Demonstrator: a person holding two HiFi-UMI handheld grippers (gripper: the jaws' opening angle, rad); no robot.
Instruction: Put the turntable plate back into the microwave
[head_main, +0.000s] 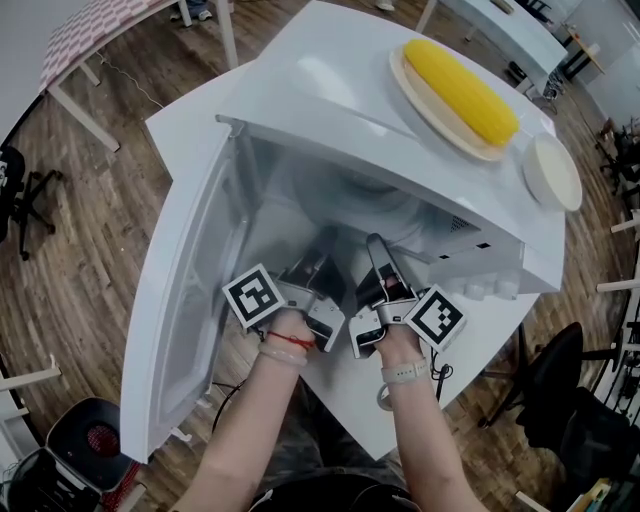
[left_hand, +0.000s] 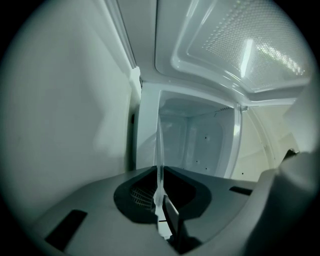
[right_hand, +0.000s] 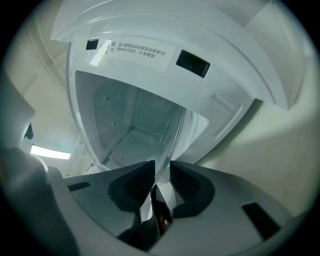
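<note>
The white microwave stands on a white table with its door swung open to the left. Both grippers reach into the cavity side by side. The clear glass turntable plate shows faintly inside the opening. My left gripper is shut on the plate's edge; in its own view the glass rim rises edge-on from between the jaws of the left gripper. My right gripper is shut on the plate too, and the right gripper has the curved rim pinched, with the cavity floor beyond.
On top of the microwave lies a plate with a yellow corn cob. A white dish sits on the table at the right. Office chairs stand on the wooden floor either side of me. The open door walls off the left.
</note>
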